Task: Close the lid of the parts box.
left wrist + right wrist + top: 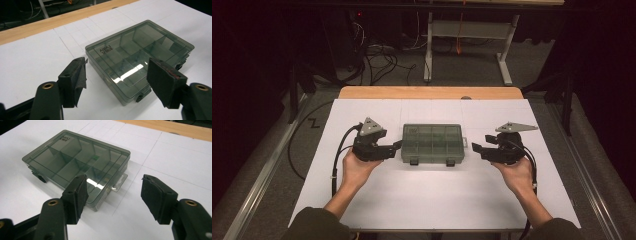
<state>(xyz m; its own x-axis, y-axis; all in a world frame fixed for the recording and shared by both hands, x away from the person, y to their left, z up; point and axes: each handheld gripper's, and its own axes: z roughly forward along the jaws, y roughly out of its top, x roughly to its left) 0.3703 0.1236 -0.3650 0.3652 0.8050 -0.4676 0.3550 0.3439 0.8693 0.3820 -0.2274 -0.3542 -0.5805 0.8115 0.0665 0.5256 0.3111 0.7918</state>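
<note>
Black padded tool (117, 75) faces smoky translucent compartment box (140, 57).

- A lab or test room, set up for recording, not a home.
- The tabletop (432, 200) is covered in white sheets, with a bare wooden strip at its far edge.
- Beyond the tabletop, loose cables (379, 57) sprawl over grey carpet.
- Behind them stands a metal frame (469, 30) on white legs, amid dark surroundings.
</note>
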